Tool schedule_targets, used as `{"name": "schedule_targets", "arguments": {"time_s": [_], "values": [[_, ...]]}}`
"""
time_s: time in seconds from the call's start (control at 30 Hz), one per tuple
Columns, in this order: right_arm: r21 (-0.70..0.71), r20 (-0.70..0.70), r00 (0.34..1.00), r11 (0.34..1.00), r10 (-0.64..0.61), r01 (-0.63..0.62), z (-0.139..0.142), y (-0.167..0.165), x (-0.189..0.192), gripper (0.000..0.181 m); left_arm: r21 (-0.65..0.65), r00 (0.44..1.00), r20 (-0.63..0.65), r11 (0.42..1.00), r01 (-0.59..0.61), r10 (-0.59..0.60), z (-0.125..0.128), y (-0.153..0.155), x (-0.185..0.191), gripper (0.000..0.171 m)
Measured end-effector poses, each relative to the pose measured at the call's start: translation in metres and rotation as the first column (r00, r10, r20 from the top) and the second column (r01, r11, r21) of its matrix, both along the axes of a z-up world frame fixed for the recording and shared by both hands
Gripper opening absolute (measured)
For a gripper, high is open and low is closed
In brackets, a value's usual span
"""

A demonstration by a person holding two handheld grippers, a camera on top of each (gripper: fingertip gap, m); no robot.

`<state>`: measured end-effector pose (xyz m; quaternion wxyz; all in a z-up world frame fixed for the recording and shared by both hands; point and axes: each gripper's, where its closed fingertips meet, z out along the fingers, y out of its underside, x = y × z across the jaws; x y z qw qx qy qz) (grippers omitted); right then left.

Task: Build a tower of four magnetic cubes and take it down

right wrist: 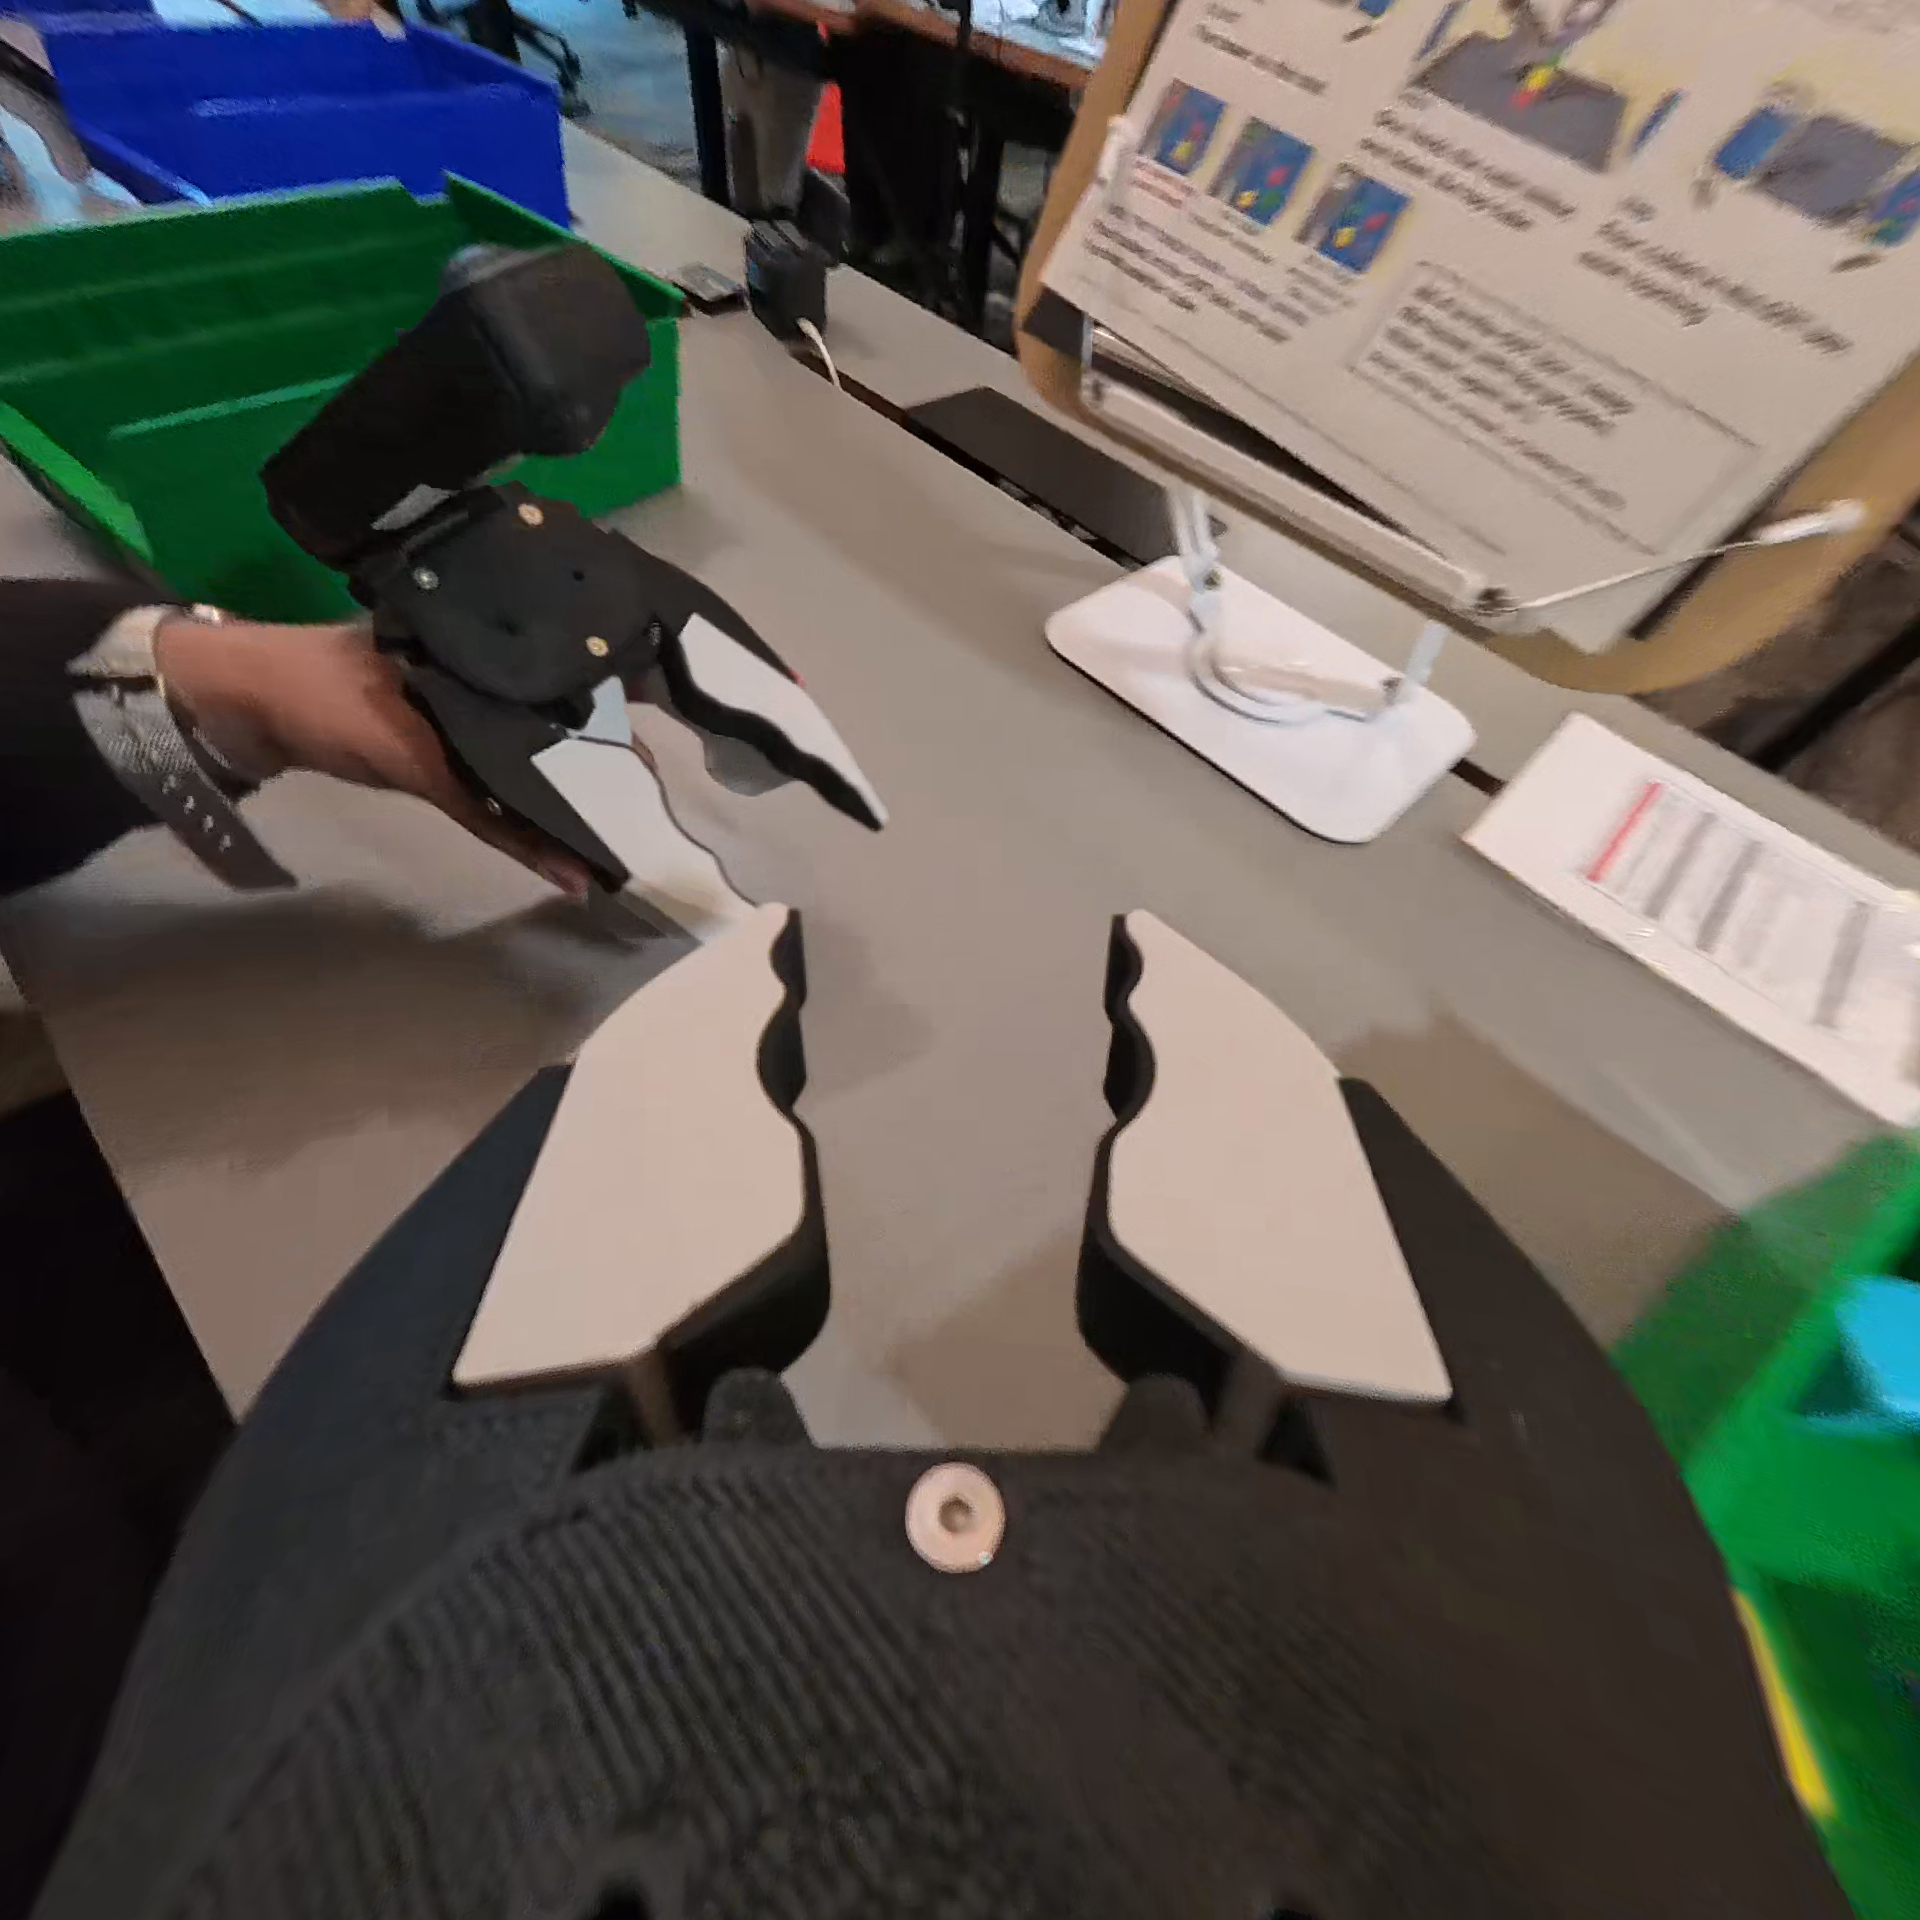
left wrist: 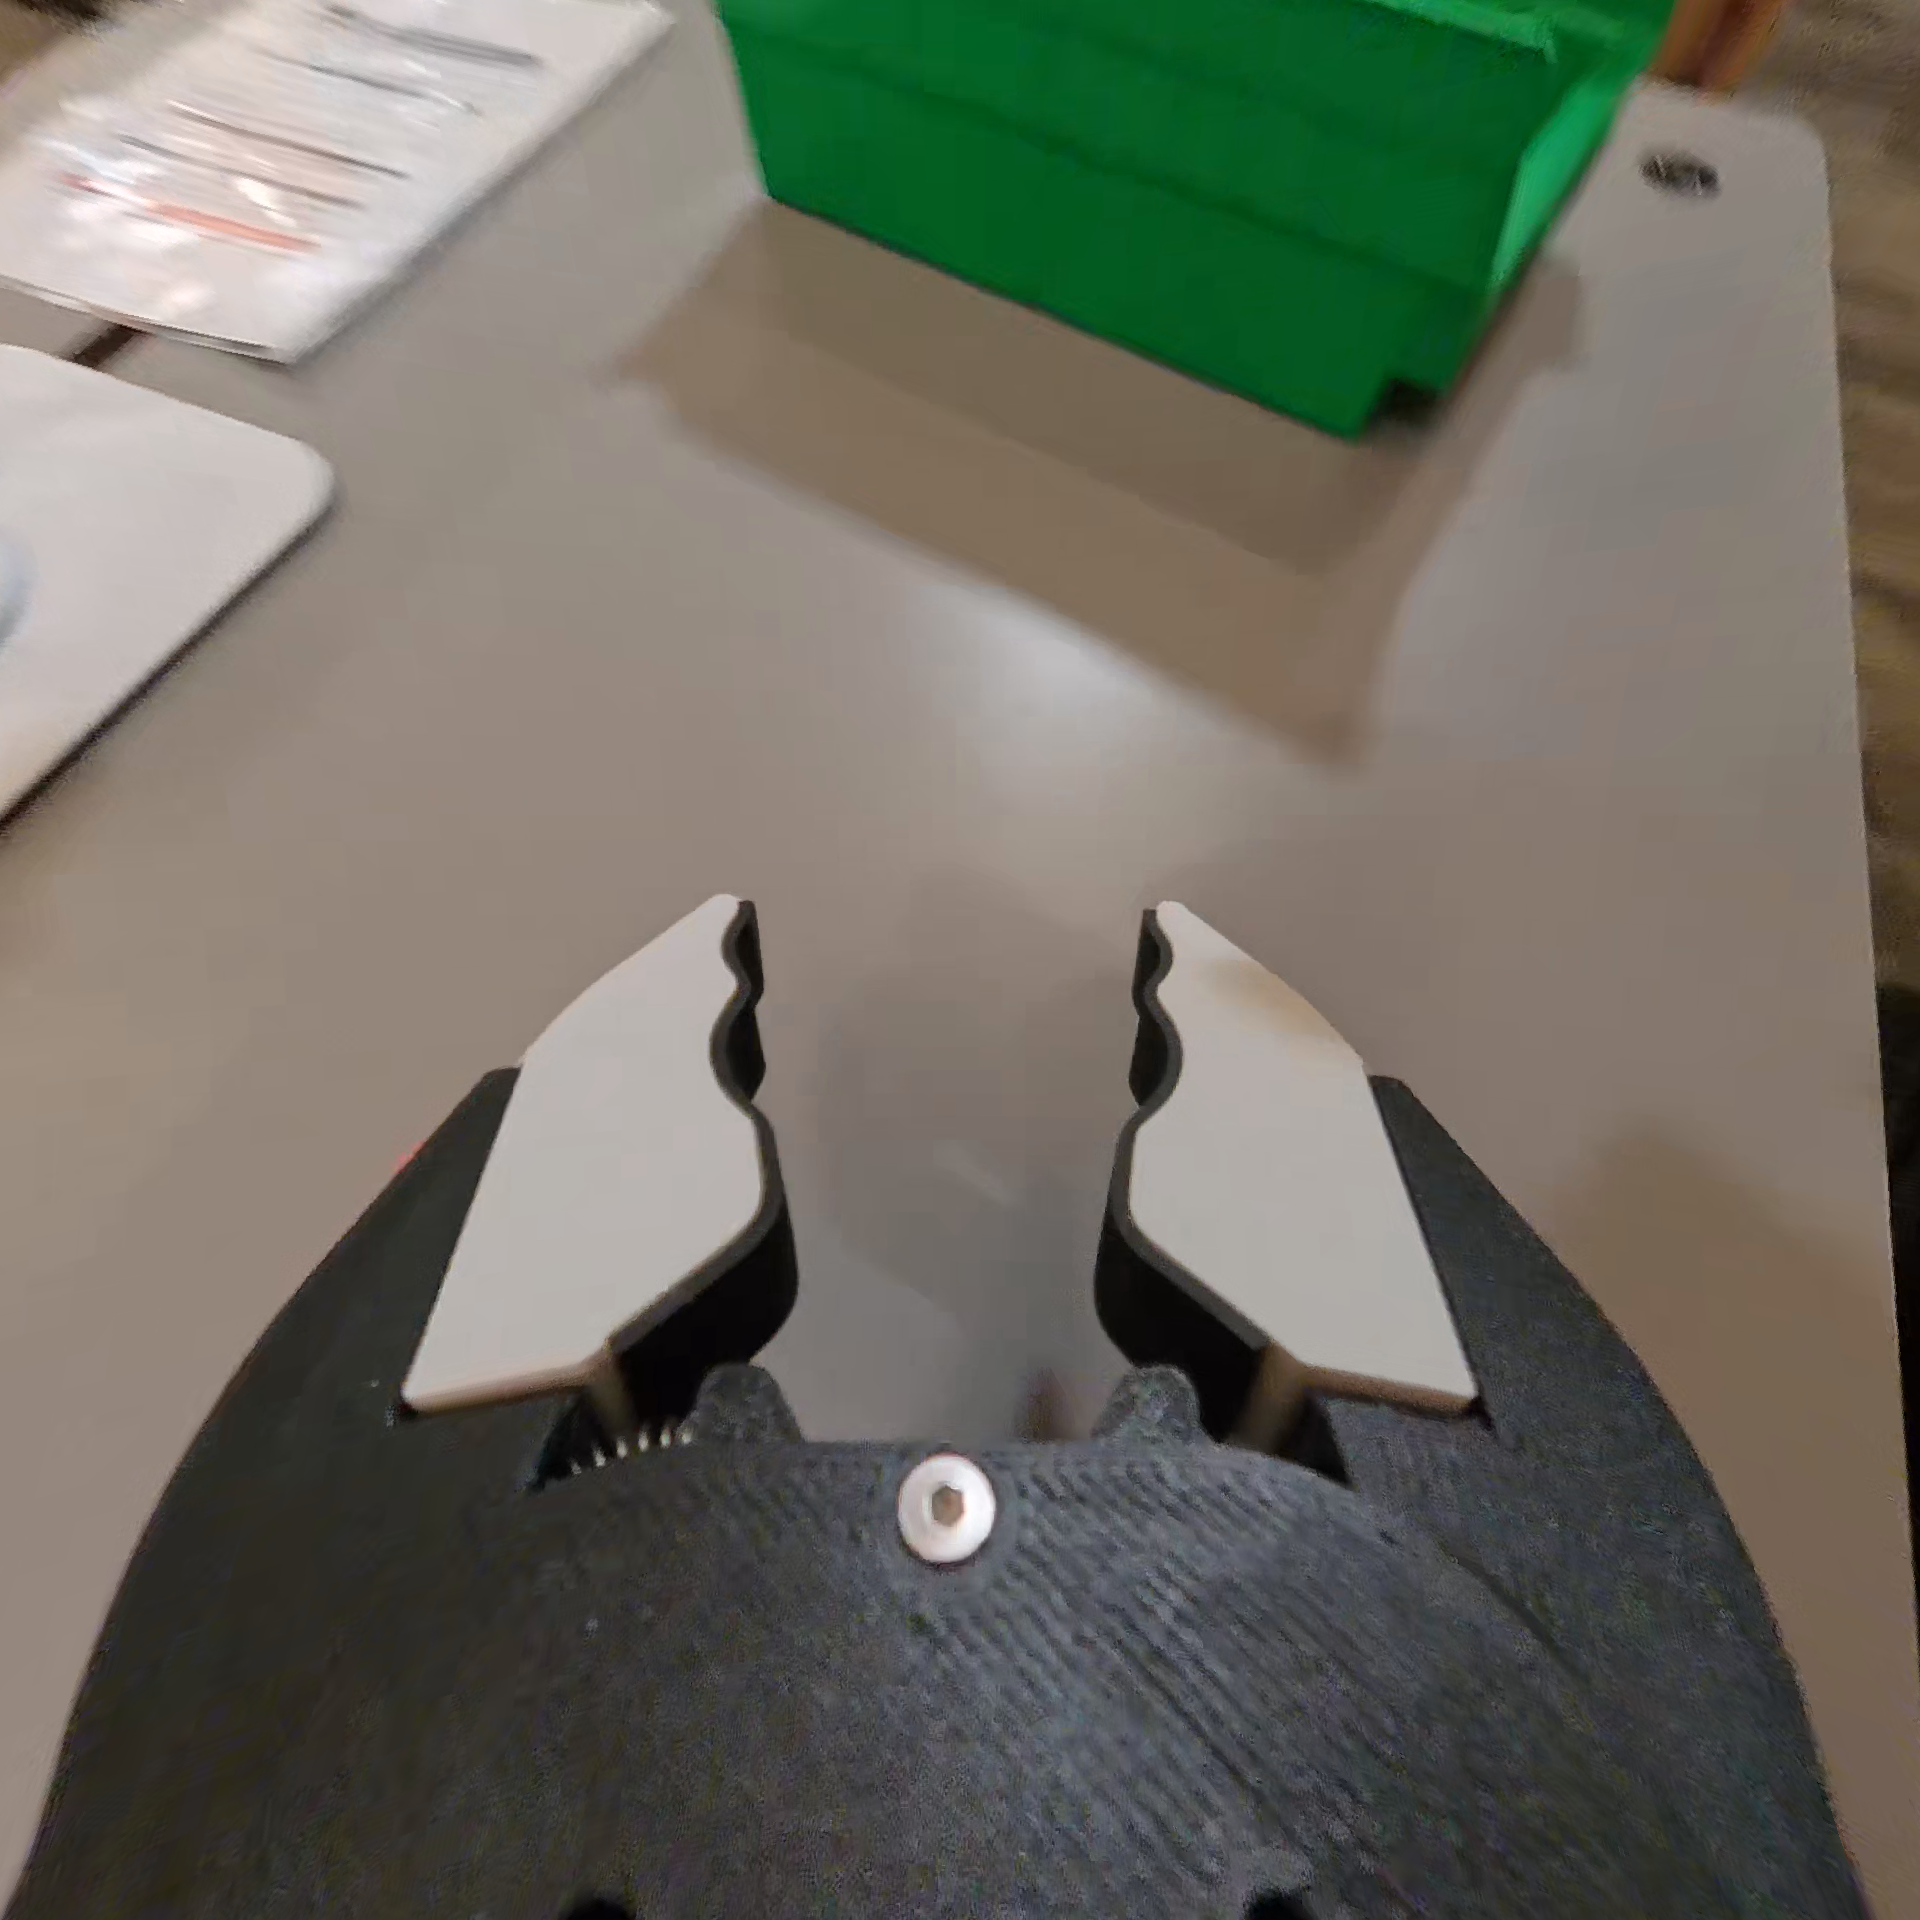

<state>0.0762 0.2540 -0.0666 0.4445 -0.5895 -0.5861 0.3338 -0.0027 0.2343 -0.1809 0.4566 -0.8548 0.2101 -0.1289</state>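
My left gripper (left wrist: 948, 920) is open and empty, low over bare grey table (left wrist: 935, 675). A green bin (left wrist: 1143, 187) stands ahead of it, a little to the right. My right gripper (right wrist: 954, 925) is also open and empty above the same table (right wrist: 956, 623). In the right wrist view the left gripper (right wrist: 743, 847) shows at the left, held by a person's hand (right wrist: 312, 717), jaws apart, tips close to the tabletop, with the green bin (right wrist: 312, 343) behind it. The two grippers are apart and touch nothing.
A white stand base (right wrist: 1257, 686) carries a tilted board with pictures (right wrist: 1507, 260); the base also shows in the left wrist view (left wrist: 125, 540). Printed sheets (right wrist: 1714, 904) (left wrist: 291, 156) lie flat. A blue bin (right wrist: 291, 104) stands behind. Another green bin (right wrist: 1787, 1455) at lower right holds a light blue piece (right wrist: 1881, 1340).
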Motion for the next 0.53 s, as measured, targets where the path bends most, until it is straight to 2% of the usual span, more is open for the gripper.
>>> {"name": "schedule_targets", "arguments": {"time_s": [0.07,0.17,0.3,0.4,0.53], "values": [[-0.073,-0.038,0.999,0.997,0.021,-0.024,-0.015,-0.017,-0.025,0.063,0.07,0.993,0.036,0.991,-0.117,0.115,0.012,-0.003,-0.014,0.073],[-0.143,-0.06,0.997,0.989,0.039,-0.048,-0.04,-0.033,-0.052,0.076,0.169,0.954,0.058,0.939,-0.298,0.293,0.021,-0.012,-0.041,0.076],[-0.253,-0.089,0.996,0.967,0.006,-0.029,-0.064,-0.039,-0.072,0.091,0.163,0.887,0.027,0.874,-0.458,0.46,0.014,-0.02,-0.07,0.081],[-0.31,-0.117,0.992,0.951,-0.056,0.017,-0.064,-0.032,-0.083,0.095,0.161,0.843,-0.041,0.836,-0.525,0.537,0.008,-0.019,-0.089,0.082],[-0.352,-0.248,0.961,0.936,-0.118,0.024,-0.038,-0.03,-0.097,0.09,0.163,0.804,-0.066,0.801,-0.575,0.591,0.002,-0.022,-0.107,0.079]]}}
